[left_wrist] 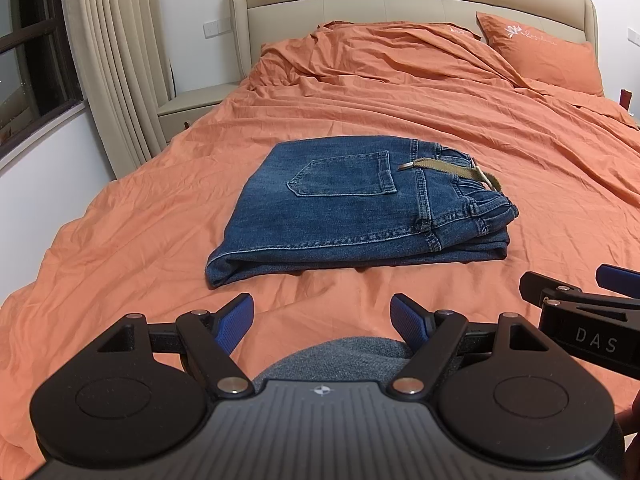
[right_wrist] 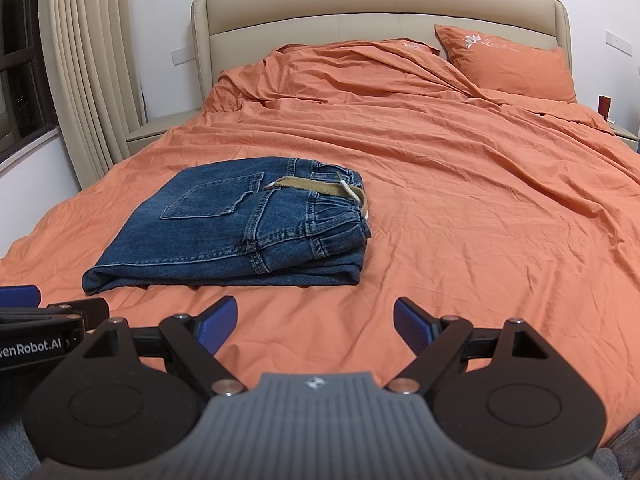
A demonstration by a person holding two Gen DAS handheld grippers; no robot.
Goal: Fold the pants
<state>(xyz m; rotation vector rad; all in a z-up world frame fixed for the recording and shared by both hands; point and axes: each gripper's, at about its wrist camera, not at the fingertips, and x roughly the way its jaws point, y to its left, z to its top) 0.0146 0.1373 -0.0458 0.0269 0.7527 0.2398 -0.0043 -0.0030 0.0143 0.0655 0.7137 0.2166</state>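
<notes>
We hold both tongs low over the near edge of the bed, side by side, both empty. Left gripper: blue pads spread wide, nothing btwn them, just orange sheet and a bit of grey fabric below, prob. clothing, can't tell more. Right gripper: pads also spread wide, holding nothing, bare sheet underneath. In the left wrist view the right gripper's tip pokes in at the right edge; in the right wrist view the left one's tip shows at the left edge, so they sit close together w/o touching.

Just beyond the pads, apart from both tongs, lie the jeans, folded into a compact stack of several layers. They sit on the bedsheet toward the near edge, roughly mid-width, a bit left of centre in the right wrist view. Back pocket faces up; folded edge is at the left, waistband at the right. A tan belt lies across the waistband end on top, metal tip pointing left.

Farther on, the sheet is wrinkled and a bunched duvet covers the head end. An orange pillow w/ white embroidery leans at the far right corner against the beige headboard. Left of the bed: a beige nightstand, pleated curtain and dark window. A small dark red thing stands at the far right; can't tell what.
</notes>
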